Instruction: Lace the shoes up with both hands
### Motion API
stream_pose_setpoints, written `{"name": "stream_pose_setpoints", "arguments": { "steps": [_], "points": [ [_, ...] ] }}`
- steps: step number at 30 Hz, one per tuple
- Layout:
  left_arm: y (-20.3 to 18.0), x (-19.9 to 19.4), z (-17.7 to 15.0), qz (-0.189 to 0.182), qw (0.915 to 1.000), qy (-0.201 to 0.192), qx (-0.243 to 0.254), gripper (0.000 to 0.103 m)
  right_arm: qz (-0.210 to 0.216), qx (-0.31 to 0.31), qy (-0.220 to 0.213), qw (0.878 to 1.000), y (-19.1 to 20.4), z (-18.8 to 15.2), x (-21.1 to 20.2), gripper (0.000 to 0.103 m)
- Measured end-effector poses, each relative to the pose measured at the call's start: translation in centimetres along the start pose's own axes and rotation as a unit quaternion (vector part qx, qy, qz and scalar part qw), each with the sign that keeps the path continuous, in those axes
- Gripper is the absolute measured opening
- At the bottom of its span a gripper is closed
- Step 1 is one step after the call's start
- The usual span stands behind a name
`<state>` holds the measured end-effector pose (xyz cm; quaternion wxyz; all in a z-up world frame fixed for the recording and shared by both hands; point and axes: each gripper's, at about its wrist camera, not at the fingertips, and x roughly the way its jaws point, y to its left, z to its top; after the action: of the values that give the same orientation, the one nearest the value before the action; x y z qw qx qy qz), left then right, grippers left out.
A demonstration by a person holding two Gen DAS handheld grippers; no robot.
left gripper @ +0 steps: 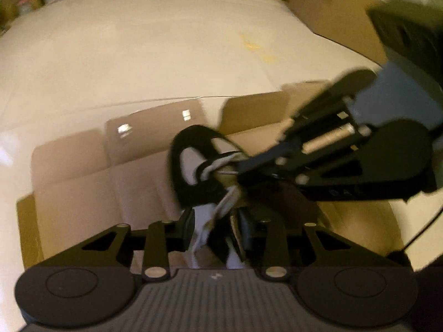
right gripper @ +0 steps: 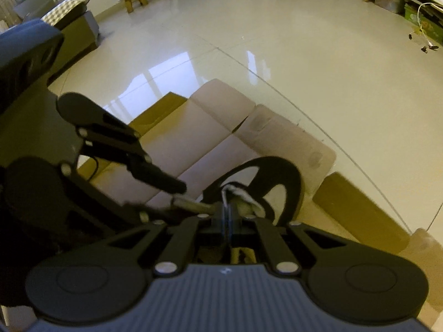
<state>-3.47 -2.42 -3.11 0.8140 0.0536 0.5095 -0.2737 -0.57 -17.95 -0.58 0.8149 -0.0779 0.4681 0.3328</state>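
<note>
Our left gripper (left gripper: pixel 216 228) hangs over the black shoe (left gripper: pixel 193 163), jaws partly apart with the white lace (left gripper: pixel 221 207) running between them; we cannot tell if the pads press it. The shoe sits on flattened cardboard (right gripper: pixel 210 138) on the floor. Our right gripper (right gripper: pixel 227 221) has its jaws together at the shoe's lace.

both grippers are crowding the shoe (left gripper: pixel 193 163) from the near side, right gripper (left gripper: pixel 243 170) lying across its laces, left gripper (left gripper: pixel 216 227) closing in just below. flattened cardboard (left gripper: pixel 83 182) around the shoe is lying bare; glossy floor (left gripper: pixel 138 55) beyond the shoe is staying open, boxes (left gripper: pixel 332 13) far off.
</note>
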Motion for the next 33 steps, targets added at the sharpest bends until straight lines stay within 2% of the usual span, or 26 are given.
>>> {"name": "stream_pose_setpoints", "arguments": {
  "steps": [3,9,17,33],
  "points": [
    [1.4,0.0,-0.4,-0.017,0.9987,0.001,-0.047,0.035,0.003,0.002,0.0,1.0,0.1,-0.3,0.7,0.002],
    [0.7,-0.4,-0.6,-0.009,0.9997,-0.009,-0.02,0.035,-0.001,-0.014,0.02,1.0,0.3,-0.2,1.4,0.002],
    [1.1,-0.4,-0.6,-0.003,0.999,-0.002,-0.046,0.039,-0.002,-0.07,0.028,0.997,1.0,-0.3,1.5,0.002],
    [1.5,-0.1,-0.6,0.001,0.9986,-0.001,-0.053,0.042,0.008,-0.106,0.021,0.994,1.1,0.0,2.4,0.002]
  ]
}}
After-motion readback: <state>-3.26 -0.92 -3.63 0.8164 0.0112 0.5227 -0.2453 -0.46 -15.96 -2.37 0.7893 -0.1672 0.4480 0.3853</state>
